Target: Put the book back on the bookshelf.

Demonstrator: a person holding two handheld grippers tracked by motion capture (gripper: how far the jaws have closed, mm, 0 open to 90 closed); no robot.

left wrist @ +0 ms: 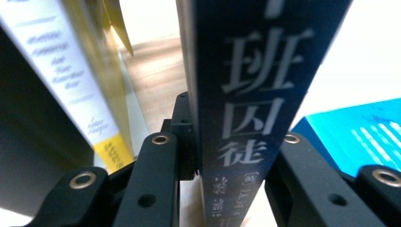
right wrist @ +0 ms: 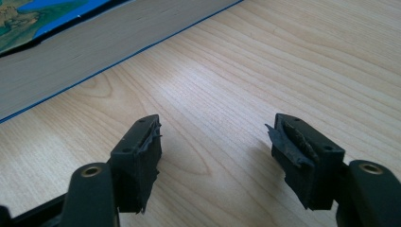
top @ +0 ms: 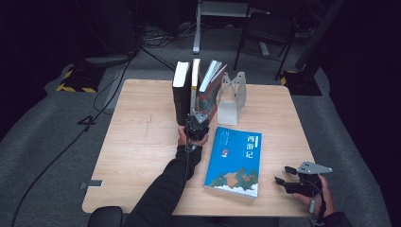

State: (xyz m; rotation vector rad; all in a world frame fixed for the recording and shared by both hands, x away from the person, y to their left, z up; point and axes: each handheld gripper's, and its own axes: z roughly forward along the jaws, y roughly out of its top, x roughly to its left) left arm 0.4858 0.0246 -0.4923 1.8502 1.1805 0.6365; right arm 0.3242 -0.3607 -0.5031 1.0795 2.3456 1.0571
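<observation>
A dark-blue book (left wrist: 246, 118) with white characters on its spine stands between the jaws of my left gripper (left wrist: 231, 156), which is shut on it. From above, this book (top: 208, 90) leans rightward at the back centre of the table, with the left gripper (top: 197, 120) at its near bottom edge. A white-and-yellow book (top: 195, 78) and a black book (top: 180, 94) stand upright just left of it. A bright blue book (top: 235, 161) lies flat nearer the front. My right gripper (top: 287, 182) hovers open at the front right, with bare wood between its jaws (right wrist: 213, 142).
A pale metal bookend (top: 232, 98) stands right of the leaning book. The wooden table (top: 137, 142) has free room on its left half. The blue book's page edge (right wrist: 94, 52) lies ahead of the right gripper. Chairs, stands and cables lie on the dark floor beyond.
</observation>
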